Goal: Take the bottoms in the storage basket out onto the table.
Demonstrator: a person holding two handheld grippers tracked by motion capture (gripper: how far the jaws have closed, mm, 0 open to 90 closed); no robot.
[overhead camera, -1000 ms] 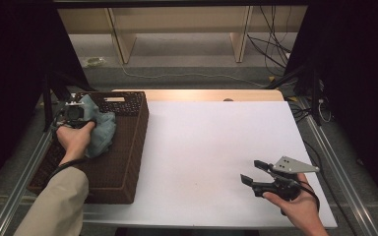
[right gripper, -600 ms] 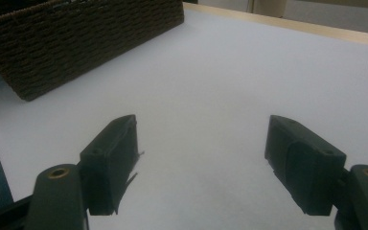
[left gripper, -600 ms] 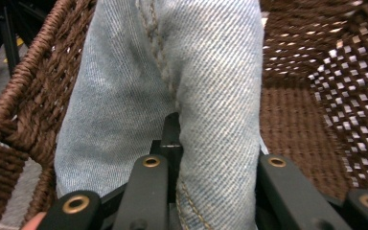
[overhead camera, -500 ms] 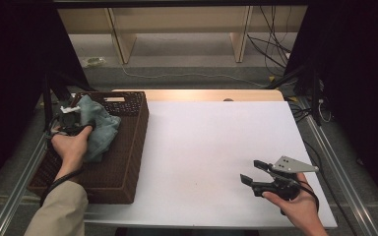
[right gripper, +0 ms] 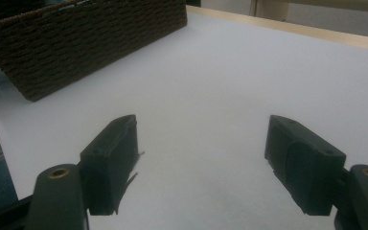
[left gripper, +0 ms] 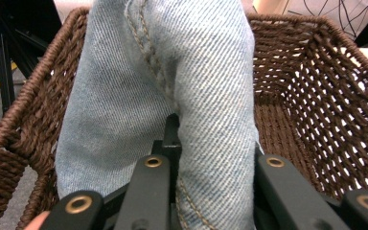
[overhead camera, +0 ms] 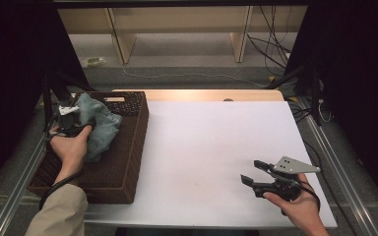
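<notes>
Right gripper (overhead camera: 252, 173): nearest us, low over the white table (overhead camera: 211, 147); we see its jaws spread wide with nothing between them.
Left gripper (overhead camera: 81, 123): we see its jaws clamped on a fold of the denim garment (overhead camera: 98, 129), at the near-left part of the basket; its tips are buried in the cloth.
Denim garment: bunched, light blue; in the left gripper view it rises steeply from the jaws, its seam running lengthwise, top edge cut off.
Wicker basket (overhead camera: 128, 147): dark brown, at the table's left edge; the garment hides much of its floor from us.
</notes>
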